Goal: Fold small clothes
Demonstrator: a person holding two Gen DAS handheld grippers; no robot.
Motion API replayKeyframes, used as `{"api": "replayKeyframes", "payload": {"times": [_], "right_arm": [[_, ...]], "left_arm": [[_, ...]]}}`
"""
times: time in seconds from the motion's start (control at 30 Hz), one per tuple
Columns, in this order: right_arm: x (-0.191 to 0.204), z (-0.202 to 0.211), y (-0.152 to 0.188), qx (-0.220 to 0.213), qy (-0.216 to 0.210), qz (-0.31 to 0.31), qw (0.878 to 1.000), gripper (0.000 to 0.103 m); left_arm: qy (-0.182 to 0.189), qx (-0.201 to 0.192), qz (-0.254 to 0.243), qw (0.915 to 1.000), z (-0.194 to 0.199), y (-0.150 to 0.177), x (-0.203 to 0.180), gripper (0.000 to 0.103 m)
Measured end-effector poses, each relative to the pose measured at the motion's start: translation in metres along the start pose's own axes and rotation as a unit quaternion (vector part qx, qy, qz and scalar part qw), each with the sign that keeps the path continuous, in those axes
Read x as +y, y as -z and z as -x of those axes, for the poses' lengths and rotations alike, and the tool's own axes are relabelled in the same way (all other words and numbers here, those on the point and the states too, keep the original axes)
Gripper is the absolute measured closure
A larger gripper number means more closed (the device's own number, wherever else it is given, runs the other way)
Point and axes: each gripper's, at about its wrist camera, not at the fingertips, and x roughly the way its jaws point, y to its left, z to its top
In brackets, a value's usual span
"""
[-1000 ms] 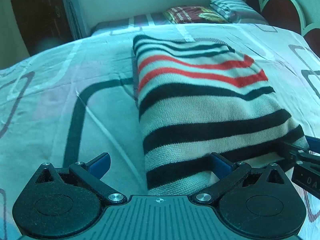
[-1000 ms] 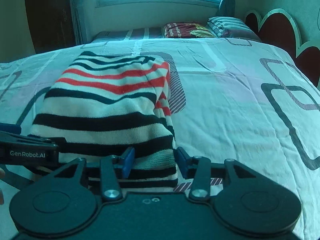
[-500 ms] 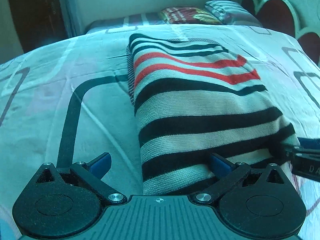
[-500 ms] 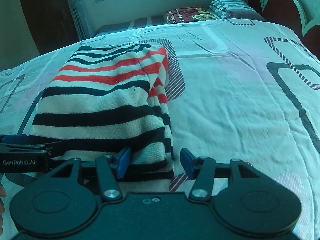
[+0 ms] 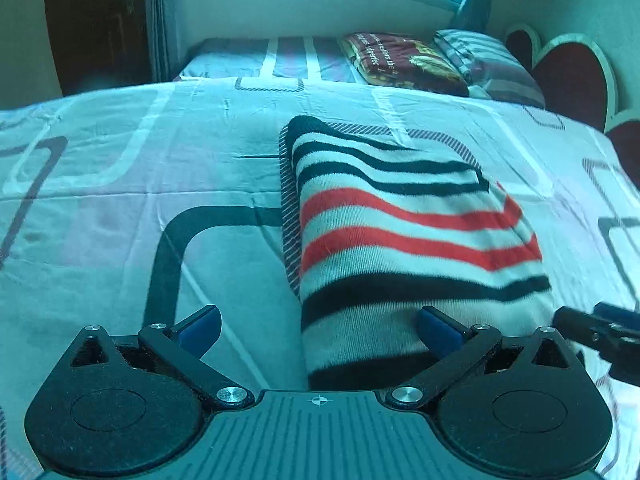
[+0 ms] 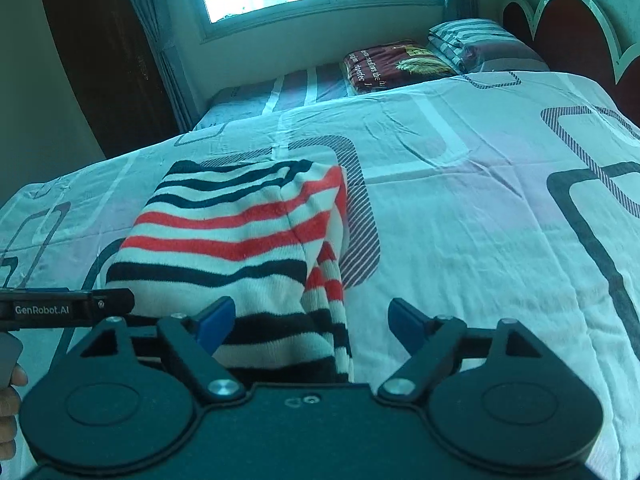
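Striped sweater [image 5: 408,240] folded on patterned bedsheet [image 5: 120,200], left tongs [image 5: 320,326] and right tongs [image 6: 310,320] wide, pillows [image 6: 480,44] beyond

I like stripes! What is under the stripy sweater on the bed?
The striped sweater lies on the patterned bedsheet. The sheet shows all around it; whatever lies directly beneath is covered.

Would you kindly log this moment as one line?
left gripper: open | right gripper: open | sweater: folded on bed
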Motion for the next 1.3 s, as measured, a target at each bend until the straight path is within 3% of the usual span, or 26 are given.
{"api": "replayKeyframes", "payload": {"times": [0.17,0.27,0.37,0.47,0.5,0.53,0.57,0.63,0.7,0.8,0.87,0.93,1.03,1.3], "right_arm": [[-0.010,-0.040,-0.018,0.034,-0.024,-0.040,0.998,0.020],[-0.013,-0.059,-0.022,0.053,-0.035,-0.043,0.997,0.020],[-0.020,-0.075,-0.022,0.072,-0.059,-0.064,0.994,0.021],[-0.022,-0.082,-0.023,0.064,-0.074,-0.067,0.993,0.021],[-0.021,-0.083,-0.023,0.060,-0.081,-0.066,0.993,0.027],[-0.019,-0.084,-0.023,0.059,-0.091,-0.067,0.992,0.039],[-0.017,-0.082,-0.024,0.060,-0.094,-0.072,0.991,0.044],[-0.010,-0.073,-0.026,0.050,-0.094,-0.052,0.993,0.062],[-0.013,-0.074,-0.027,0.050,-0.097,-0.051,0.993,0.063],[-0.016,-0.085,-0.026,0.056,-0.101,-0.065,0.991,0.054],[-0.013,-0.084,-0.025,0.051,-0.093,-0.070,0.992,0.054],[-0.010,-0.075,-0.025,0.042,-0.088,-0.069,0.993,0.063],[-0.003,-0.061,-0.026,0.025,-0.090,-0.059,0.994,0.066],[0.013,-0.038,-0.030,0.008,-0.115,-0.066,0.991,0.067]], "left_arm": [[0.020,-0.004,0.006,0.9998,-0.021,-0.013,-0.002,0.000],[0.050,0.017,0.026,0.9983,-0.037,-0.019,0.002,0.000],[0.095,0.046,0.057,0.9928,-0.058,-0.022,0.010,0.000],[0.135,0.069,0.098,0.9835,-0.076,-0.020,0.019,0.000],[0.137,0.064,0.095,0.9839,-0.077,-0.019,0.017,0.000],[0.135,0.061,0.090,0.9848,-0.076,-0.018,0.013,0.004],[0.144,0.058,0.091,0.9836,-0.074,-0.017,0.008,0.015],[0.133,0.046,0.090,0.9860,-0.066,-0.018,0.000,0.021],[0.132,0.041,0.080,0.9871,-0.068,-0.016,-0.003,0.021],[0.140,0.051,0.105,0.9833,-0.081,-0.017,0.001,0.021],[0.121,0.046,0.090,0.9875,-0.078,-0.019,-0.008,0.021],[0.108,0.038,0.077,0.9904,-0.071,-0.019,-0.017,0.027],[0.103,0.029,0.070,0.9918,-0.056,-0.022,-0.015,0.036],[0.090,0.008,0.056,0.9943,-0.021,-0.026,-0.001,0.037]]}}
